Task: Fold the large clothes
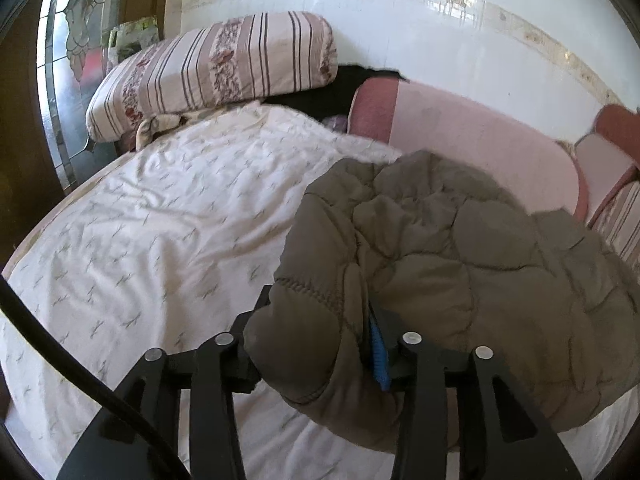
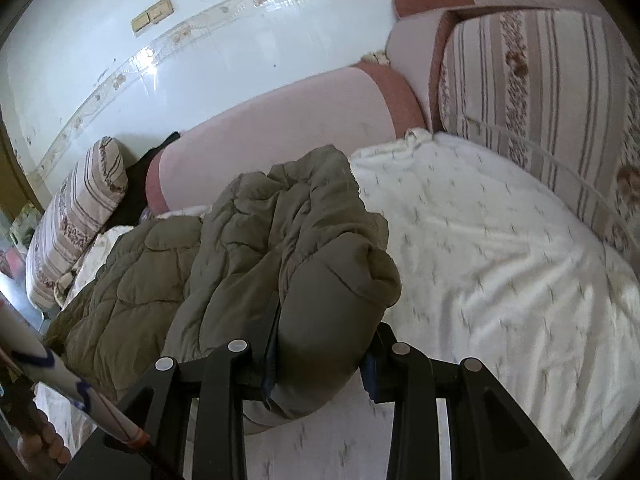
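- White tiled wall [image 1: 400, 32] behind bed [image 1: 140, 220], w/ striped pillow [image 1: 212, 68] & pink bolster [image 1: 480, 148] along it.
- Olive quilted jacket [image 1: 460, 248] bunched, lifted over the bed sheet.
- Left claw [image 1: 320, 344] clamped on jacket's edge.
- Right claw [image 2: 320, 344] clamped on another jacket fold.

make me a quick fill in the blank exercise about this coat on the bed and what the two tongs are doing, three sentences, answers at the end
1. Both the left tongs and the right tongs are shut on the olive quilted ____.
2. The coat is bunched up above a white ____ with a small grey print.
3. Behind the sheet, against the tiled wall, sits a ____ cushion with a floral band.

Answers: coat; sheet; striped
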